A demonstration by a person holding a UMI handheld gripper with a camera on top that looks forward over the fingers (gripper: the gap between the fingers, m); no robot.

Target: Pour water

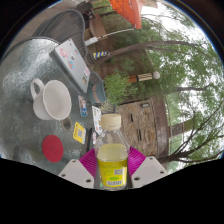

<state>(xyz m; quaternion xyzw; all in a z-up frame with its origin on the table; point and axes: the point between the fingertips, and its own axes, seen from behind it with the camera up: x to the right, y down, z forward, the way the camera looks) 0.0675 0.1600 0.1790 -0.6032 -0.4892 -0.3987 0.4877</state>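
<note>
Table (30, 60), round and grey metal, was seen tilted beyond the fingers, trees behind it. On it were placed a white cup (52, 99), a book (73, 58), a red lid (52, 148) and a yellow packet (78, 132). Bottle (112, 155), holding yellow liquid, was pinched upright between the pink pads (89, 160) of the gripper (112, 172), jaws pressed on both its sides.

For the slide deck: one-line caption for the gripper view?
Gripper shut on clear plastic bottle of yellow liquid, beside round metal table holding white ceramic cup.
</note>
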